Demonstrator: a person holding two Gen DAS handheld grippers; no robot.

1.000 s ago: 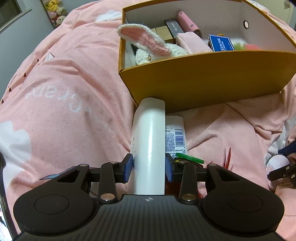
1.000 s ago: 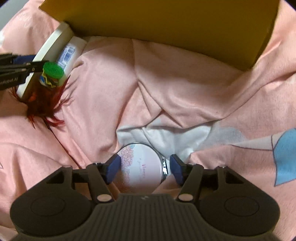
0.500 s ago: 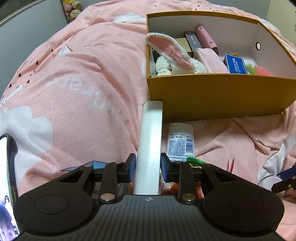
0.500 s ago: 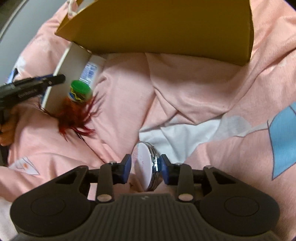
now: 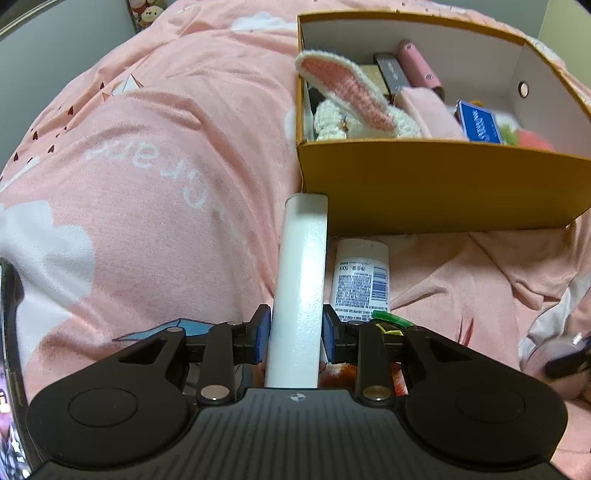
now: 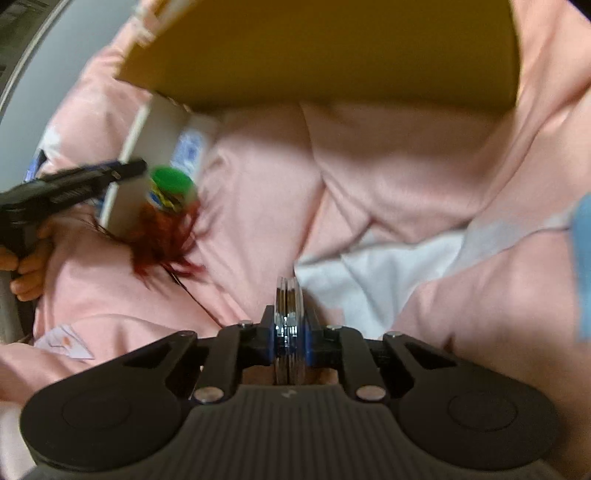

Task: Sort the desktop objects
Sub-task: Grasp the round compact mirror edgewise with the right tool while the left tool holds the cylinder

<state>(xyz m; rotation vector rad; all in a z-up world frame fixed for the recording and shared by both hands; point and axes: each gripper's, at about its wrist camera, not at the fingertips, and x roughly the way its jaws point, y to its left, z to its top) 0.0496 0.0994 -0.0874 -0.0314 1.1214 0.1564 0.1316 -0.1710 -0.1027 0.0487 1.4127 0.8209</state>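
A bed [image 5: 155, 177] spread with a rumpled pink duvet fills the view, printed with white clouds, pale lettering and small dark hearts. At 10 o'clock a grey wall [image 5: 55, 55] rises behind it; at 11 o'clock sit plush toys [image 5: 147, 14]. Lighting is dim and indoor

1. We see our right gripper [image 6: 290, 341] closing its jaws on a round, chrome-rimmed compact mirror [image 6: 289, 314], held edge-on.
2. Beyond lies a rumpled pink bedcover [image 6: 388, 177] and a yellow cardboard box [image 6: 325, 51].
3. At left, our left gripper [image 6: 74, 184] sits near a green-capped bottle [image 6: 170, 188].
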